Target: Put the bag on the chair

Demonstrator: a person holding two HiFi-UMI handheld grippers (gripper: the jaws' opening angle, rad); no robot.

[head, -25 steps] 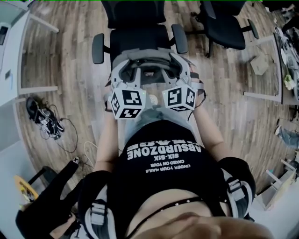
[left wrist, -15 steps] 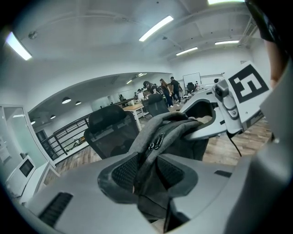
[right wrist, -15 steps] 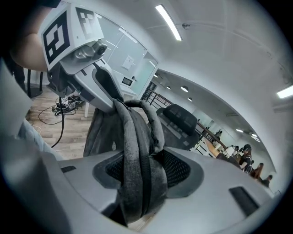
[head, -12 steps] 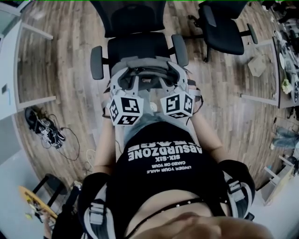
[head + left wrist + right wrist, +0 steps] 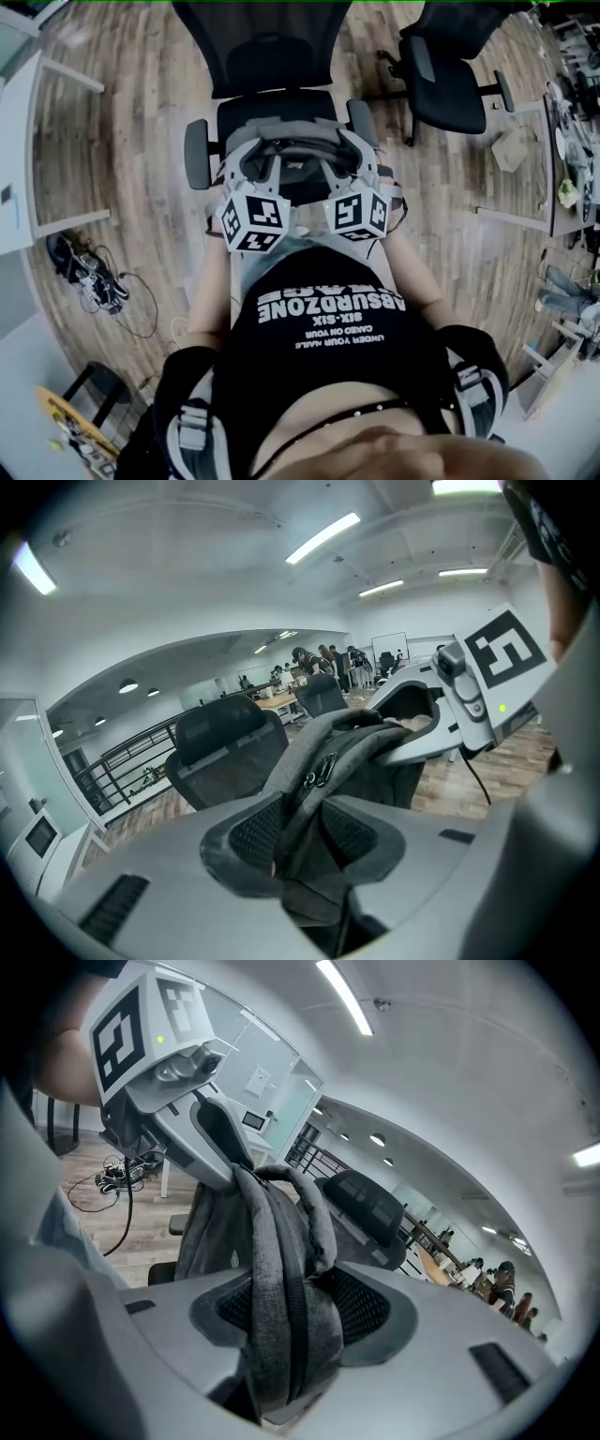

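Wooden floor (image 5: pixel 131 141) and chair (image 5: pixel 272 56) lay beyond the jaws, left gripper (image 5: pixel 302 827) and right gripper (image 5: pixel 295 1312) each clenched on the bag (image 5: pixel 347 752), seemingly soft, floppy fabric.

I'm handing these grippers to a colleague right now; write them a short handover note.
The left gripper is shut on the bag, on its grey fabric.
The right gripper is shut on the bag's straps.
The bag hangs between both, at the front of the black chair.
Done: bag lifted and at the chair.
Left: lower it onto the seat, open both grippers.
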